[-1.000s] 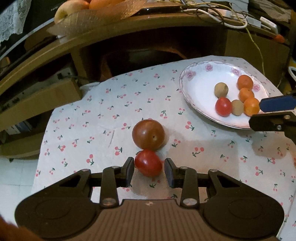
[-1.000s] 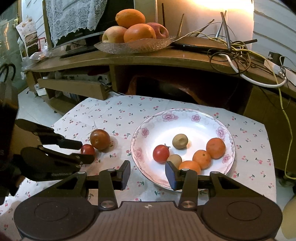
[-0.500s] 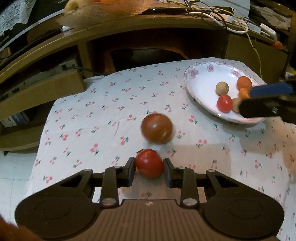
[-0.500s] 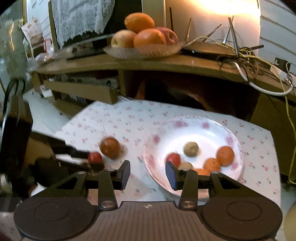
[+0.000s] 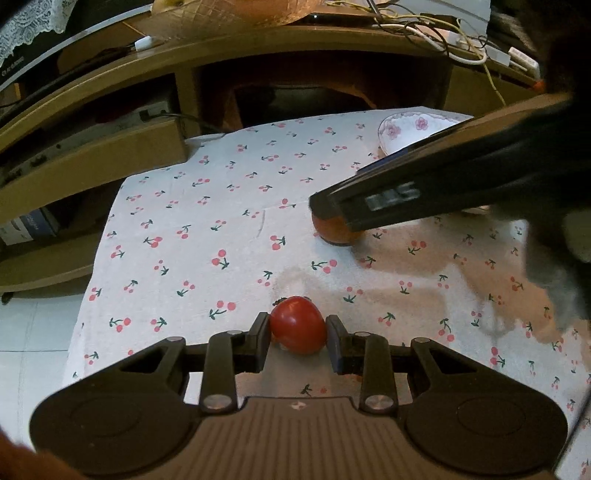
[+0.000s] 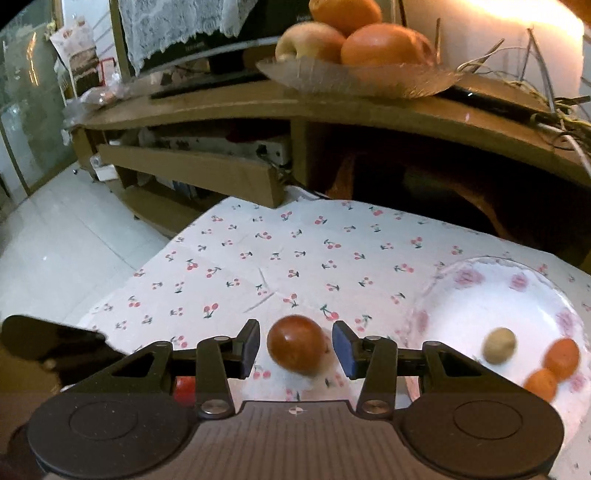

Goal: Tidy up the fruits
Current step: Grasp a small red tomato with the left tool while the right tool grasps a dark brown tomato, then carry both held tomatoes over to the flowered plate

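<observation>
My left gripper (image 5: pixel 297 338) is shut on a small red tomato (image 5: pixel 298 325) and holds it over the cherry-print tablecloth (image 5: pixel 221 229). A larger brown-red tomato (image 6: pixel 297 345) lies on the cloth between the open fingers of my right gripper (image 6: pixel 295 349), with a gap on each side. In the left wrist view that tomato (image 5: pixel 334 232) is partly hidden under the right gripper's finger (image 5: pixel 406 192). The white floral plate (image 6: pixel 480 295) at the right holds a beige fruit (image 6: pixel 499 346) and small oranges (image 6: pixel 561 358).
A wooden TV stand (image 6: pixel 332 110) runs behind the table and carries a glass bowl of apples and oranges (image 6: pixel 351 40) and tangled cables (image 5: pixel 424 26). The table's left edge drops to a white tiled floor (image 6: pixel 55 251).
My left gripper closed on the small red tomato and lifted it back. My right gripper swung left from the plate and now straddles the larger tomato.
</observation>
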The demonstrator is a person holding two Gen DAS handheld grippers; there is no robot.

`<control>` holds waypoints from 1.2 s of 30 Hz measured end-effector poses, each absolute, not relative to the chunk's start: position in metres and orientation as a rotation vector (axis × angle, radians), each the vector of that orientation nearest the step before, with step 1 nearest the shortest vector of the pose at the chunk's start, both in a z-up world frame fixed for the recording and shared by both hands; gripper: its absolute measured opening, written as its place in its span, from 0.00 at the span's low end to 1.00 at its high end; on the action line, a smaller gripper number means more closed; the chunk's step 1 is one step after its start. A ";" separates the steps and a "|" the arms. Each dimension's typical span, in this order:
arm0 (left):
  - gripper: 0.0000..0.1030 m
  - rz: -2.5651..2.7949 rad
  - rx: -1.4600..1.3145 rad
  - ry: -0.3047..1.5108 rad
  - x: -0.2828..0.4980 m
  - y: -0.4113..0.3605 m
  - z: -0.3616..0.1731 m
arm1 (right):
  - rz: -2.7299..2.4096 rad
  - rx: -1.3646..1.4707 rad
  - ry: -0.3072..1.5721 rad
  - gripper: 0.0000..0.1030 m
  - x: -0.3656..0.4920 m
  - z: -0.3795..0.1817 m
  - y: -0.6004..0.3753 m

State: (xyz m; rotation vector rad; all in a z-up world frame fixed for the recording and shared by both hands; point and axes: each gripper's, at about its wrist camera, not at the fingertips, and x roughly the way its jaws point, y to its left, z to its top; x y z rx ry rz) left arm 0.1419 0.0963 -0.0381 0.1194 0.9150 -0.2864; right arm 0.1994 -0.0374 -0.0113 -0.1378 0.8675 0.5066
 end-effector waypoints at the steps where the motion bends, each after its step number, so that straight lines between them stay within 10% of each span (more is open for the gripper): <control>1: 0.36 -0.288 0.120 0.915 0.143 0.097 -0.039 | 0.500 -0.151 0.871 0.43 0.202 -0.015 -0.034; 36: 0.36 -0.576 0.313 0.900 0.075 -0.029 -0.026 | 0.322 -0.175 0.987 0.38 0.065 -0.010 -0.173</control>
